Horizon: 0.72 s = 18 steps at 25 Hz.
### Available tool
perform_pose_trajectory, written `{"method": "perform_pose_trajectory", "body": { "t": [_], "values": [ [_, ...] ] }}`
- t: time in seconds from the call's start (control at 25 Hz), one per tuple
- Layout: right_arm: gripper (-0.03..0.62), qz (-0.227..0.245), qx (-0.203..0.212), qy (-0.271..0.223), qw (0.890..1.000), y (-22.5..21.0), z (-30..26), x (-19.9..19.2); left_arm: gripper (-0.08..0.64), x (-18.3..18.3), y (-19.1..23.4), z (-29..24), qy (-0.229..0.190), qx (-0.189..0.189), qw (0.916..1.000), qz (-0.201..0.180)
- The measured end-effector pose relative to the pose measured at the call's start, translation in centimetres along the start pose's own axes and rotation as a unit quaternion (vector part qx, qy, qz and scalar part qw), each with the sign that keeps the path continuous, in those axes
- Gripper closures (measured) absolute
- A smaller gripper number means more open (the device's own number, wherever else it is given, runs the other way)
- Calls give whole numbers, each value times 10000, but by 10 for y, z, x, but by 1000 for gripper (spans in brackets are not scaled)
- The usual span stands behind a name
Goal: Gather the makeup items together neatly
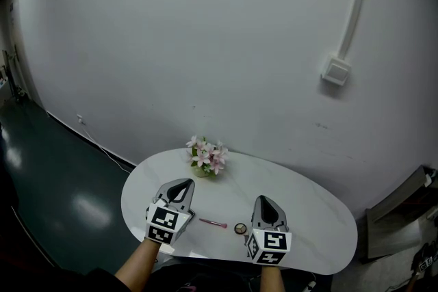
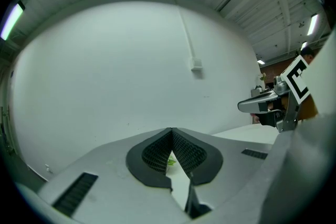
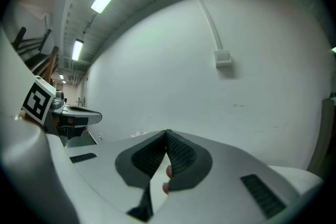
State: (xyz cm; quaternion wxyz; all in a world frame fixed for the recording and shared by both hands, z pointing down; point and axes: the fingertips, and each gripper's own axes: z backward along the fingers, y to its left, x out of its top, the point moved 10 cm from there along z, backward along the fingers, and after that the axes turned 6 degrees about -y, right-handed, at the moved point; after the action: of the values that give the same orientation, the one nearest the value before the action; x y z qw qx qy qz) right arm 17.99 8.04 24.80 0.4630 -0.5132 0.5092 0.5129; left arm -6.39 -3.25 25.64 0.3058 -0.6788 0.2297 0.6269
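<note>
A thin pink makeup stick (image 1: 213, 223) and a small round compact (image 1: 240, 228) lie near the front of the white oval table (image 1: 308, 215), between my two grippers. In the head view my left gripper (image 1: 183, 184) hovers left of the stick, and my right gripper (image 1: 263, 200) hovers just right of the compact. In the left gripper view my left gripper (image 2: 171, 131) is shut with nothing between its pads. My right gripper (image 3: 167, 134) is likewise shut and empty. Both point toward the far wall, and neither touches an item.
A small pot of pink flowers (image 1: 206, 158) stands at the table's back edge, and pink petals (image 3: 168, 171) show below the right jaws. A white wall rises behind the table. Dark floor lies to the left. Each gripper view shows the other gripper (image 2: 262, 105) (image 3: 79, 115).
</note>
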Motion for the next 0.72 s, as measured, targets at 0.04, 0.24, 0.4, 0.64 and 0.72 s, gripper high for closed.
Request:
{"method": "perform_pose_trajectory", "body": {
  "t": [0.04,0.24,0.4,0.64,0.72],
  "values": [
    [529,24,24,-14,10000,0,-1,2,549,1,-1,-1,-1,3,10000,-9],
    [529,54,106,4,9999,1,-5,3,549,3,-1,-4,-4,-11,10000,-2],
    [529,79,131,-42,9999,2,-5,1,549,1,-1,-3,-14,-6,10000,29],
    [529,106,173,-1,9998,2,-10,0,548,0,4,-5,1,50,10000,78],
    [529,129,161,16,9998,1,-11,-1,549,-1,5,-5,8,60,9999,100]
  ]
}}
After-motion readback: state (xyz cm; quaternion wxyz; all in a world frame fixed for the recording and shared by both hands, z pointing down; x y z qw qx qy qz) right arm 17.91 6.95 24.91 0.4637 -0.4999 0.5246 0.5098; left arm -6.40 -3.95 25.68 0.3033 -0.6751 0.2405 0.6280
